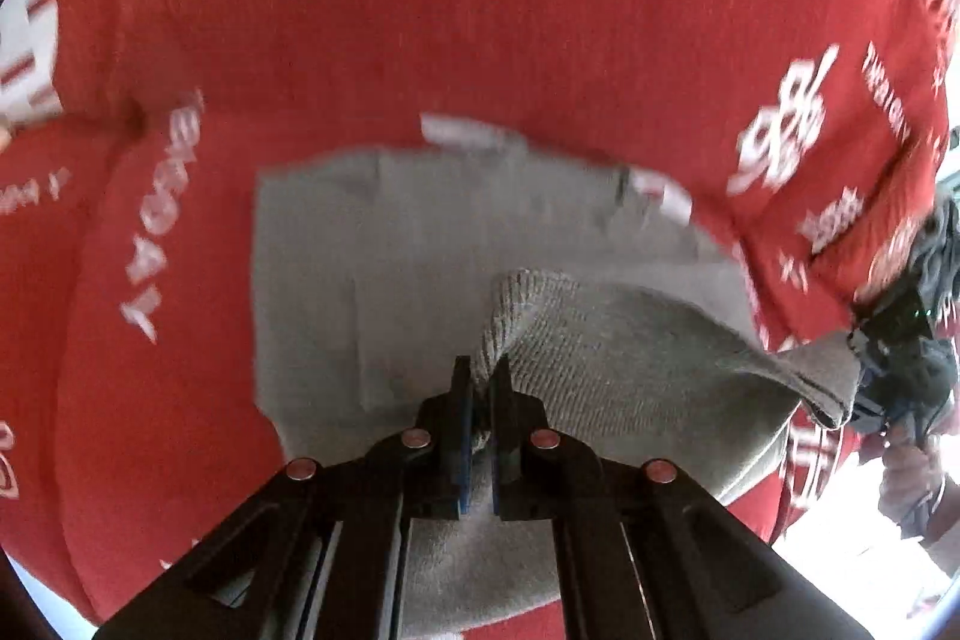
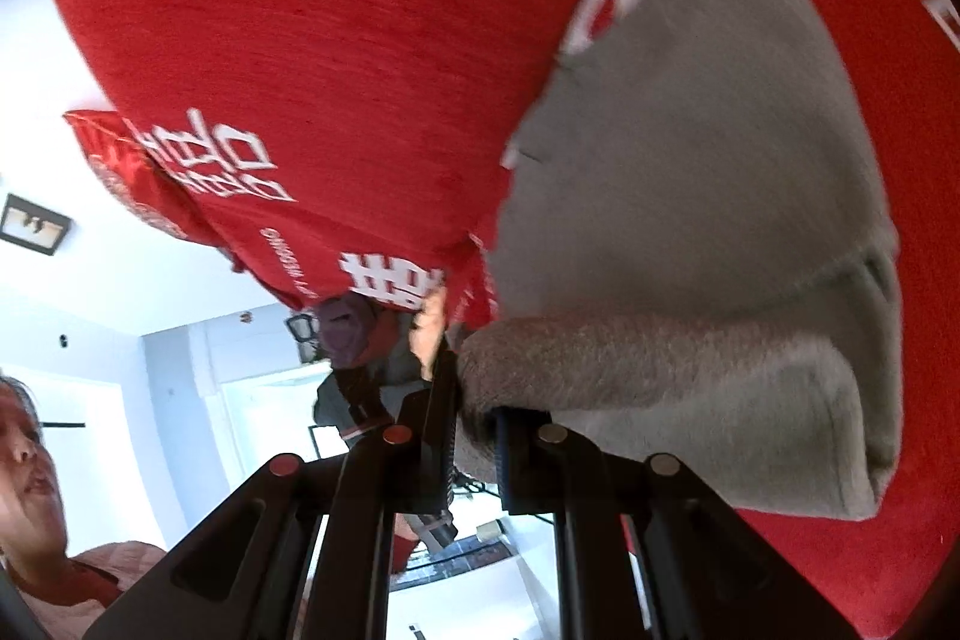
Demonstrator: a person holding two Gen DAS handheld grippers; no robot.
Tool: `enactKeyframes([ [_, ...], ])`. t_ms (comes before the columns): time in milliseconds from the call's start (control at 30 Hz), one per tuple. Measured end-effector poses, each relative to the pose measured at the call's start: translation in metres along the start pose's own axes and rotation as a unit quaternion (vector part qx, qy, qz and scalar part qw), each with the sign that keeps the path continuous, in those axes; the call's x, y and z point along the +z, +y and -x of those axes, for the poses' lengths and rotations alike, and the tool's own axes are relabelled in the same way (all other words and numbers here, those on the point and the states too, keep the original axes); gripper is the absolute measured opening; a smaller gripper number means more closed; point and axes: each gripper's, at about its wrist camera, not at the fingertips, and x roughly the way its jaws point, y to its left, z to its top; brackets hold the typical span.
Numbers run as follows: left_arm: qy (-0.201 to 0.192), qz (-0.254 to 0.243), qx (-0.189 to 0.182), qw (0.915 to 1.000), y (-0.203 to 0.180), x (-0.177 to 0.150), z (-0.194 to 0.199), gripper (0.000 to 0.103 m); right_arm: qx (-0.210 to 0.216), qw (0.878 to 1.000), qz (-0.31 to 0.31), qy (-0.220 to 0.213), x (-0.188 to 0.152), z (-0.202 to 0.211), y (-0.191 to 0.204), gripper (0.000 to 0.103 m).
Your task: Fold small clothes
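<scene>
A small grey knitted garment lies on a red cloth with white lettering. Its near edge is raised off the cloth, stretched between both grippers. My left gripper is shut on a ribbed fold of the grey garment. At the right edge of that view, my right gripper pinches the garment's other corner. In the right wrist view, my right gripper is shut on a thick rolled edge of the grey garment, the rest draping to the right over the red cloth.
The red cloth covers the whole work surface and hangs over its edge. A hand holds the cloth's edge beyond my right gripper. A person's face and shoulder show at the lower left. White walls and a framed picture lie behind.
</scene>
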Motion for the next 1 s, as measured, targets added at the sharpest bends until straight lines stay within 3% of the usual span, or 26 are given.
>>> enactKeyframes([
  [100, -0.030, -0.019, 0.012, 0.9993, -0.004, 0.025, 0.005, 0.004, 0.018, 1.000, 0.012, -0.011, 0.019, -0.002, 0.014, 0.011],
  [233, -0.042, -0.012, 0.030, 0.9986, 0.001, 0.055, -0.020, 0.004, 0.015, 1.000, -0.002, -0.023, 0.059, -0.015, 0.010, 0.011],
  [400, -0.026, 0.012, 0.064, 0.9975, 0.013, 0.071, -0.075, 0.004, -0.020, 0.999, -0.038, -0.023, 0.100, -0.037, -0.021, 0.011],
  [567, -0.013, 0.009, 0.102, 0.9946, 0.013, 0.073, -0.097, 0.005, -0.045, 0.995, -0.082, -0.027, 0.124, -0.054, -0.055, 0.015],
  [633, -0.007, 0.014, 0.116, 0.9931, 0.013, 0.075, -0.098, 0.027, -0.045, 0.993, -0.102, -0.027, 0.129, -0.059, -0.060, 0.018],
  [667, -0.009, 0.017, 0.124, 0.9921, 0.013, 0.073, -0.095, 0.060, -0.041, 0.993, -0.108, -0.031, 0.130, -0.060, -0.061, 0.020],
  [700, -0.021, 0.024, 0.136, 0.9902, 0.014, 0.074, -0.091, 0.073, -0.036, 0.993, -0.109, -0.035, 0.131, -0.059, -0.061, 0.028],
  [800, -0.020, 0.037, 0.135, 0.9900, 0.018, 0.077, -0.084, 0.073, 0.001, 0.992, -0.111, -0.067, 0.135, -0.051, -0.055, 0.062],
  [900, -0.017, 0.041, 0.148, 0.9879, 0.021, 0.075, -0.076, 0.073, 0.004, 0.990, -0.098, -0.103, 0.137, -0.038, -0.042, 0.063],
  [1000, -0.017, 0.041, 0.167, 0.9850, 0.024, 0.069, -0.066, 0.073, -0.074, 0.991, -0.050, -0.094, 0.135, -0.034, -0.022, 0.063],
])
